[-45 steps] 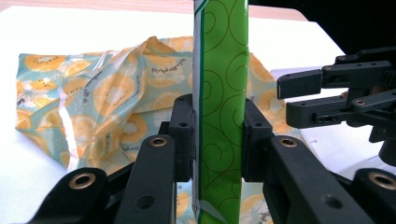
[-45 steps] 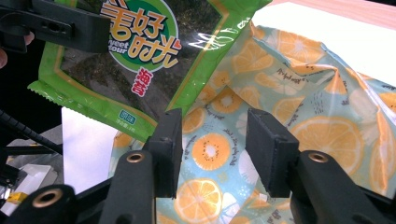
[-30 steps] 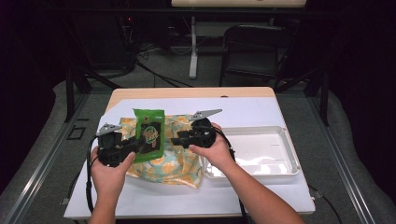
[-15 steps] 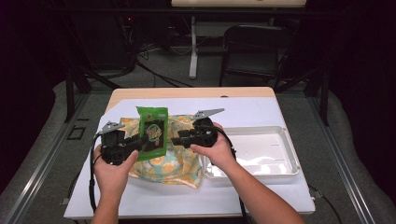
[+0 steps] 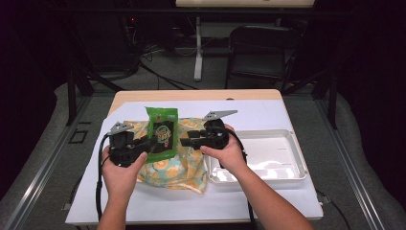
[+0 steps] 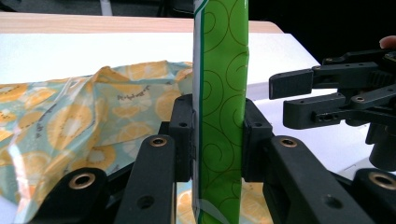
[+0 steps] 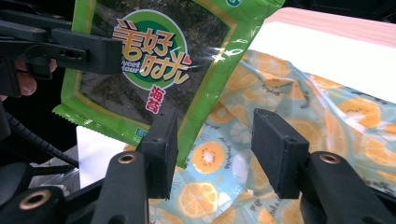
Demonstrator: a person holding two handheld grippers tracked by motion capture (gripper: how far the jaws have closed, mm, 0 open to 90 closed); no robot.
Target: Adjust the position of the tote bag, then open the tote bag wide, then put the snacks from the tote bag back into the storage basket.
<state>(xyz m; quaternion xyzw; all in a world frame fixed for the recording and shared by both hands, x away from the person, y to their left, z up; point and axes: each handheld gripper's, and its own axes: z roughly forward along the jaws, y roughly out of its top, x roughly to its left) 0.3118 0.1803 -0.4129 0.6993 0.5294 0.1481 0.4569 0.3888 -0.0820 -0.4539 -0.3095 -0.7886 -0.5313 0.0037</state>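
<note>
I hold a tool in each hand over the counter [image 5: 268, 108]. My left tool [image 5: 143, 149] is pinching the green snack pack [image 5: 162, 133]. In the left gripper view the two black pads press on both sides of the snack pack [image 6: 222, 93], which stands upright between them with its thin edge toward the camera.

My right tool [image 5: 184, 140] is just beside the snack pack, on its right side. Its jaws have just been opening and now stand spread. In the right gripper view the snack pack [image 7: 149, 70] hangs past the left pad, its lower right edge just reaching into the gap, and the pads do not press on it. That view also shows my left tool [image 7: 70, 49] clamped across the left side of the pack. My right tool [image 6: 285, 100] also shows in the left gripper view, off to the right of the pack.

Under the snack pack lies a plastic bag [image 5: 177, 170] with orange and kiwi slices printed on it. The bag rests flat and wrinkled on the white sheet that covers the counter. The snack pack is held up above the bag.

To the right of the bag sits a white tray [image 5: 294, 165]. My right hand [image 5: 225, 153] is over the tray's left edge.
</note>
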